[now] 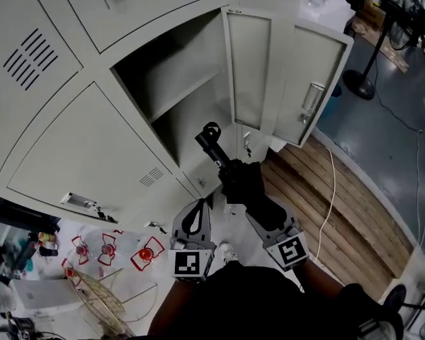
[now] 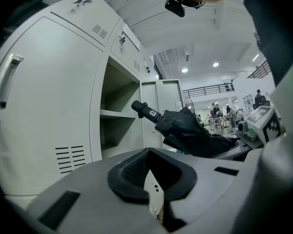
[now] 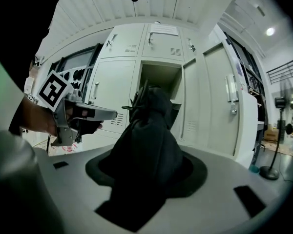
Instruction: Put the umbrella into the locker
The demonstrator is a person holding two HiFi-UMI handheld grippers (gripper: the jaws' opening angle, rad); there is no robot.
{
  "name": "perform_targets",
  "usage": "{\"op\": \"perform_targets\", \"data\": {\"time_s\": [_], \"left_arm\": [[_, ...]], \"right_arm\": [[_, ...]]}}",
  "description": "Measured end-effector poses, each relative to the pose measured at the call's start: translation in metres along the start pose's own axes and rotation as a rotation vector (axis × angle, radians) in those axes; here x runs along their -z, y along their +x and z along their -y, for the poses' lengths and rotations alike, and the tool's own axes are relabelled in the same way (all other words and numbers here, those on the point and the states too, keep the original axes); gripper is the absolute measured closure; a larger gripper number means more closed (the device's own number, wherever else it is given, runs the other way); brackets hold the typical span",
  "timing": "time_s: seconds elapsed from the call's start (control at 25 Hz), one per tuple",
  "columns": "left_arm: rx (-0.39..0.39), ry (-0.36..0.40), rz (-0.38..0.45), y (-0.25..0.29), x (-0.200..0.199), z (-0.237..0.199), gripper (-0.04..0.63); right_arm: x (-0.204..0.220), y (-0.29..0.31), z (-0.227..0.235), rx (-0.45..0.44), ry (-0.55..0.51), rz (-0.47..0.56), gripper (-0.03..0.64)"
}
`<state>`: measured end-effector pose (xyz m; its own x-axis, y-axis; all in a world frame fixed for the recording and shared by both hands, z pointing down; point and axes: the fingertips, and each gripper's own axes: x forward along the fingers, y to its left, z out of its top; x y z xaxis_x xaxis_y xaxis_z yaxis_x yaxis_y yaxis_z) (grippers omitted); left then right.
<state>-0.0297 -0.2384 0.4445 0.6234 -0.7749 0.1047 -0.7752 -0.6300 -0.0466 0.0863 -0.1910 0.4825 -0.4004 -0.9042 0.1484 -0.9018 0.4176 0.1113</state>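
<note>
Where the bank of grey lockers fills the upper left of the head view, we count one open compartment, divided by one shelf. At its right, one door with a handle stands swung out over the strip of wooden floor.

We count one umbrella. It is black and folded, and it lies in the air in front of the open compartment, still outside it. Its handle points toward the opening, just below the level of the shelf.

We count two grippers. In the right gripper view, the right gripper has its jaws set fairly wide and closed on the bunched canopy of the umbrella, which fills the space between them. The left gripper is just beside it, on the left. In the left gripper view its jaws stand almost together, with only a thin slit between the pads and nothing held. That view shows the umbrella passing ahead of the jaws, apart from them.
</note>
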Motion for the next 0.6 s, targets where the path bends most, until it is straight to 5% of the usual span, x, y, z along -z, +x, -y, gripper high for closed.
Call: {"op": "perform_targets", "data": {"time_s": [0.6], "left_arm": [[-0.014, -0.002, -0.004, 0.021, -0.003, -0.053, 0.598]], "right_arm": [[0.005, 0.082, 0.009, -0.034, 0.013, -0.097, 0.388]]}}
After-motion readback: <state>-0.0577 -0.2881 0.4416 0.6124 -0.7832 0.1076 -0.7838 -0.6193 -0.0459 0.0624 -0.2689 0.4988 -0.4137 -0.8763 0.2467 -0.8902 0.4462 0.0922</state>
